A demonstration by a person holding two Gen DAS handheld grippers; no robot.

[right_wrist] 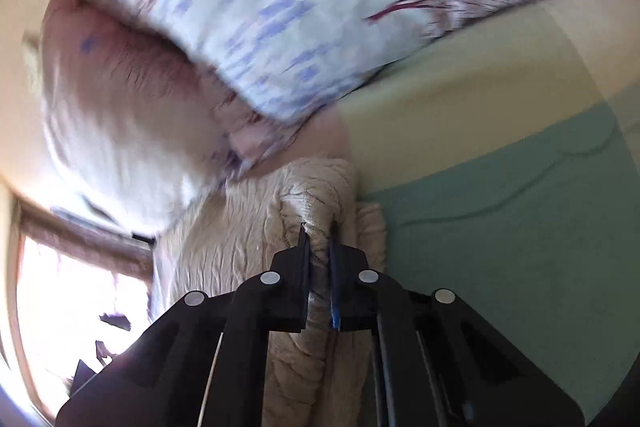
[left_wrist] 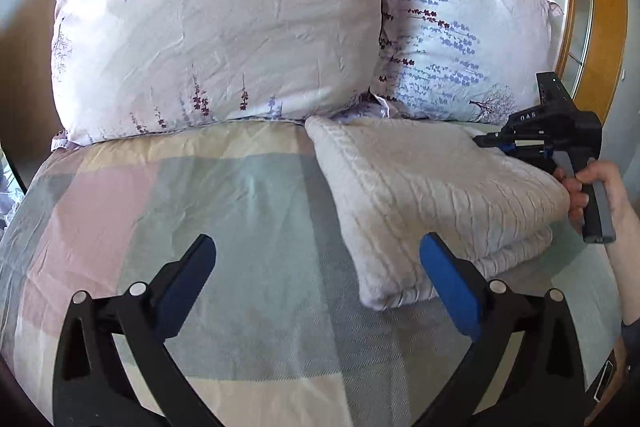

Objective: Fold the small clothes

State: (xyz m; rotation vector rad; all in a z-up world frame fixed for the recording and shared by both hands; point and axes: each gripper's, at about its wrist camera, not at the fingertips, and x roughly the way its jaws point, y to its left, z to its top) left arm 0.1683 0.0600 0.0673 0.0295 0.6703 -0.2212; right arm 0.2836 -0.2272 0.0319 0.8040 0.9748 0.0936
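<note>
A cream knitted garment (left_wrist: pixel 432 195) lies folded in layers on the checked bedcover (left_wrist: pixel 224 195), at the right. My left gripper (left_wrist: pixel 316 259) is open and empty, low over the bedcover, its right finger (left_wrist: pixel 448 279) beside the garment's near corner. My right gripper (left_wrist: pixel 496 141) reaches onto the garment's far right edge, held by a hand (left_wrist: pixel 600 187). In the right wrist view the right gripper (right_wrist: pixel 318 227) is shut on a fold of the knitted garment (right_wrist: pixel 308 203); the view is rolled sideways and blurred.
Two floral pillows (left_wrist: pixel 216 39) (left_wrist: pixel 460 39) stand against the headboard behind the garment. A wooden frame (left_wrist: pixel 600 7) is at the far right. The bedcover's green and yellow squares (right_wrist: pixel 500 227) lie beside the garment. A bright window (right_wrist: pixel 80 287) shows at the left.
</note>
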